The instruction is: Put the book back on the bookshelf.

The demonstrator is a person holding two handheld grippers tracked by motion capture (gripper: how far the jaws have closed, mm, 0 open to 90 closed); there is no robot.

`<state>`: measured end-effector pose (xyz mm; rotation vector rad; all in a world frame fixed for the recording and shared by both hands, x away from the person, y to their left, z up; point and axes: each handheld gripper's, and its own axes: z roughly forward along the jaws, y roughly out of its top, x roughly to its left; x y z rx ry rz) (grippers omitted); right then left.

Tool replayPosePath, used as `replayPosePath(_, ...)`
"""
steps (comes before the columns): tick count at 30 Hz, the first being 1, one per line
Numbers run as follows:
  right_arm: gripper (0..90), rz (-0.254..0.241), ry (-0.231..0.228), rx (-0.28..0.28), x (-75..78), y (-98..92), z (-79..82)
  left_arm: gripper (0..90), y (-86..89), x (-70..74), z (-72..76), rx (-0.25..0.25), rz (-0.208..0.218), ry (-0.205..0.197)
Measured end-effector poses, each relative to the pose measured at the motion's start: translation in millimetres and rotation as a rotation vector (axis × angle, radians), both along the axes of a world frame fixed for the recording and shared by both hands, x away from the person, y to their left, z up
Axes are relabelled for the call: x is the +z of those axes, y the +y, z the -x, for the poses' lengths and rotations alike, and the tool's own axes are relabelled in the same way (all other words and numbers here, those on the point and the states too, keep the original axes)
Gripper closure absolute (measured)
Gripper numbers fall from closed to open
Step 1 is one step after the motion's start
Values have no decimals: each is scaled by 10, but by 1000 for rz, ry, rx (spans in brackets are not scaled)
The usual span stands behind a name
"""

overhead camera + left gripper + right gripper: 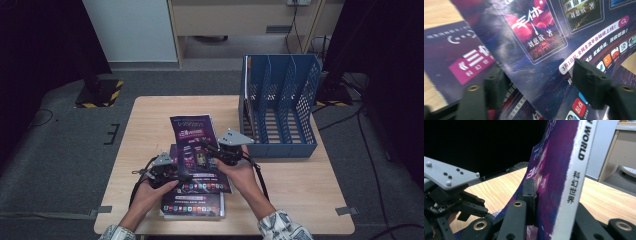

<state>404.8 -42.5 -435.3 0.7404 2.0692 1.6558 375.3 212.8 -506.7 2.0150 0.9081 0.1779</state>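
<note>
Two purple magazines are on the wooden table (pixel 150 125). The lower magazine (pixel 192 206) lies flat near the front edge. The upper magazine (pixel 192 131) is tilted up off it, and my right gripper (pixel 209 150) is shut on its right side. In the right gripper view the gripper (pixel 554 212) clamps the magazine at its white spine (pixel 576 182). My left gripper (pixel 176 175) sits at the magazine's lower left corner. In the left gripper view its jaws (pixel 541 82) stand apart, open, one on each side of the cover's edge (pixel 534 50), not pressing on it.
A blue slotted file rack (pixel 280 105) stands at the table's back right, with a thin white item (pixel 246 75) in its leftmost slot. Bare tabletop lies left of the magazines and along the front right. The left gripper's grey plate (pixel 449 176) shows close by in the right gripper view.
</note>
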Motion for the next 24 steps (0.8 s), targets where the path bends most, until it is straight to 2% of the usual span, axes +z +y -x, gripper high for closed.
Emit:
replayPosePath(3, 792, -6, -3, 4, 5, -15, 0, 487, 61, 39, -10, 13, 22, 8)
replayPosePath(7, 792, -11, 0, 4, 1, -21, -4, 587, 82, 70, -8, 19, 22, 9)
replayPosePath(9, 792, -13, 5, 5, -1, -25, -7, 613, 83, 87, -3, 18, 13, 5)
replayPosePath(17, 791, -23, 15, 25, 28, -58, -18, 684, 125, 122, -8, 25, 41, 8)
replayPosePath(24, 803, -44, 4, 36, 101, -108, -15, 741, 182, 201, 7, 49, 43, -55)
